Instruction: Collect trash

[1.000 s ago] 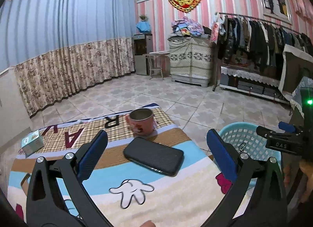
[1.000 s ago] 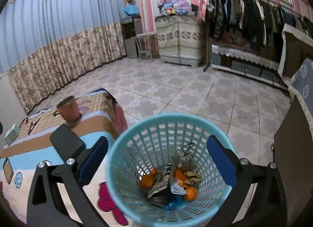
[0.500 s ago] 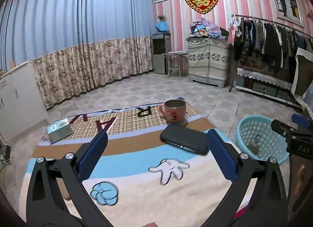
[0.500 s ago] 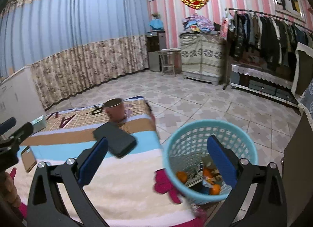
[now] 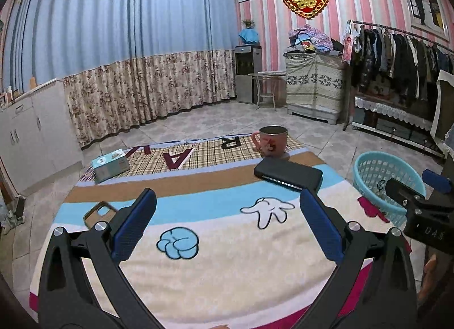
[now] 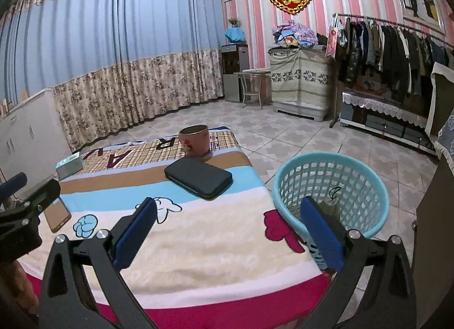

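Perforated light-blue basket [image 6: 332, 187] beside blanket-covered table [image 6: 198, 243], scraps inside.

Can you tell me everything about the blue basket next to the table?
The blue basket is a round, light turquoise bin that looks like plastic, with rows of small holes in its wall and a smooth rim. It stands upright on the tiled floor, right beside the table's corner by the cartoon blanket. A little crumpled trash lies inside. Neither gripper touches it.
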### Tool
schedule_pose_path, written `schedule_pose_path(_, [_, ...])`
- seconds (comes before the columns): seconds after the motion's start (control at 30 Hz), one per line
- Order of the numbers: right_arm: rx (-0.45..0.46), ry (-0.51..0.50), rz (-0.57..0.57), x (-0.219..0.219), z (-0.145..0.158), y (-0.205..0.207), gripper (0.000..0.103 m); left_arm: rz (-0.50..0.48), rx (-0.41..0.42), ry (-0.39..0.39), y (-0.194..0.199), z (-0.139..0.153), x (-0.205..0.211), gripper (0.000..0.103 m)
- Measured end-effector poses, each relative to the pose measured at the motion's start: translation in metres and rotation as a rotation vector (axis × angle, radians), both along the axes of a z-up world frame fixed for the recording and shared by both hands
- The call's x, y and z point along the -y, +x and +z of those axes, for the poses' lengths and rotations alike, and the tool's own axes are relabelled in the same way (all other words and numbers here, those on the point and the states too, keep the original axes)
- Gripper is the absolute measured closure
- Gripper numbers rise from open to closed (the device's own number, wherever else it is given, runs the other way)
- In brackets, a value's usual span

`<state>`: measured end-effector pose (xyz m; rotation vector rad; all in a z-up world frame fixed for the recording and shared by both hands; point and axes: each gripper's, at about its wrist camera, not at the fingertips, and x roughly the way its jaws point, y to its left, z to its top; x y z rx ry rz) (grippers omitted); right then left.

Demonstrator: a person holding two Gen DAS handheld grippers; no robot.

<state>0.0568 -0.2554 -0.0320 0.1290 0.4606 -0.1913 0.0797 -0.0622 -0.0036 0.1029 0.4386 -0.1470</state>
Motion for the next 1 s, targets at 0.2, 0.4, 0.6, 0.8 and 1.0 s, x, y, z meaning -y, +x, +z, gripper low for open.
schedule_pose_path(0.2, [0.032,-0.024,-0.004,-0.010,-0.005,-0.012,0.004,0.010,-0.012,-0.004,-0.007,-0.011,-0.009,0.005])
schedule_pose_path(0.4, [0.051,-0.035,0.005,-0.020,-0.004,-0.021,0.004,0.005,-0.025,-0.017,-0.012,-0.022,-0.014,0.005])
schedule_pose_path(0.6, [0.046,-0.035,0.005,-0.022,-0.003,-0.023,0.004,-0.009,-0.028,-0.032,-0.019,-0.028,-0.016,0.005])
schedule_pose_path(0.8, [0.065,-0.046,0.006,-0.025,0.002,-0.027,0.004,-0.024,-0.008,-0.034,-0.024,-0.026,-0.016,0.005])
schedule_pose_path(1.0, [0.081,-0.056,0.010,-0.029,0.007,-0.031,0.004,-0.019,0.012,-0.039,-0.029,-0.022,-0.015,0.005])
